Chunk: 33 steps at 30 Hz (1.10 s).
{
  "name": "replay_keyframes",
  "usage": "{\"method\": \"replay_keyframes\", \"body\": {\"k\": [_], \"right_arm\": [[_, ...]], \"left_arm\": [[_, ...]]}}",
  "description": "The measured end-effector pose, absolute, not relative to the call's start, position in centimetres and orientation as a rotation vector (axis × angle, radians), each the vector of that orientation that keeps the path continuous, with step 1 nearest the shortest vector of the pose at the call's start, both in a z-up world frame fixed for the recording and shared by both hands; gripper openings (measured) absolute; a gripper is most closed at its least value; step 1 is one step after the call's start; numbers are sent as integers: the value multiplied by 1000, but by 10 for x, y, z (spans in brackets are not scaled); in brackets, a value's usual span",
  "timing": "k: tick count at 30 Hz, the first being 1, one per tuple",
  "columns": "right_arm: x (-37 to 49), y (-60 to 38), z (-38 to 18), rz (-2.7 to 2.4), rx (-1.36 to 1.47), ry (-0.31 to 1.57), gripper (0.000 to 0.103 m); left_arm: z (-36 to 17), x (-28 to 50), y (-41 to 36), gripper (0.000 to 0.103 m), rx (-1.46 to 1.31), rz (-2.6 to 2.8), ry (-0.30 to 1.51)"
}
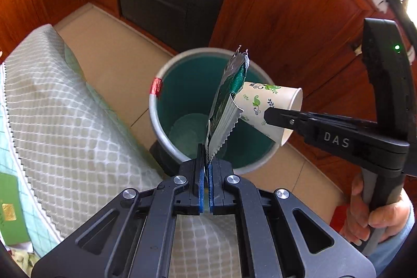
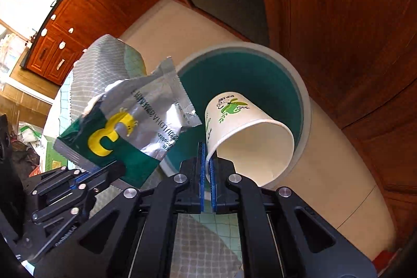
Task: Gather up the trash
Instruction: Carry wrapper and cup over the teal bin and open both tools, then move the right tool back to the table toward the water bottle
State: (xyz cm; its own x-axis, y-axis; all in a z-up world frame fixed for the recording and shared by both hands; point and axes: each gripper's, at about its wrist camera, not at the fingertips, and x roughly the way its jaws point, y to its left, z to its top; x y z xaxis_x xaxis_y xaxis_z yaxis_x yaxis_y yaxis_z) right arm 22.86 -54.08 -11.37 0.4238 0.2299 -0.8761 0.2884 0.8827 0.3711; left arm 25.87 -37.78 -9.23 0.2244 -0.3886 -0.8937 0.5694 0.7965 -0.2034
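Over the bin (image 1: 166, 137), beside a quilted bed edge: L gripper (image 1: 206, 163) jaws pinch a foil wrapper (image 1: 226, 108), R gripper (image 2: 207, 160) jaws clamp a paper cup (image 2: 250, 132) rim. Risk: wrapper hangs near the rim, so may flutter outside once released.

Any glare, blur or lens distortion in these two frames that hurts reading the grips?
Left wrist view: blown-out glare top right, strong fisheye bending; foil packet in the left gripper reads sharp. Right wrist view: overexposed top left, slightly soft bin rim; paper cup in the right gripper is clear.
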Motion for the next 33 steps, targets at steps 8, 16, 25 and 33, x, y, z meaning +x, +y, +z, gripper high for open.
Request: {"method": "replay_keyframes", "body": {"k": [8,16,25,33], "right_arm": [[239,-549,-119,-60,513,1135,45],[225,-560,-100,-126,465,1070,75],[216,-563,-91,-146,469,1065,85],[205,-526,-67,-108,397,1047,86]], "left_arm": [[-111,264,-394,4,216,-664,1174],[-110,274,-402,13,202,-649,1172],[-94,273,-384,74,188,-564,1117],[-73,250,-338,78,124,-526,1110]]}}
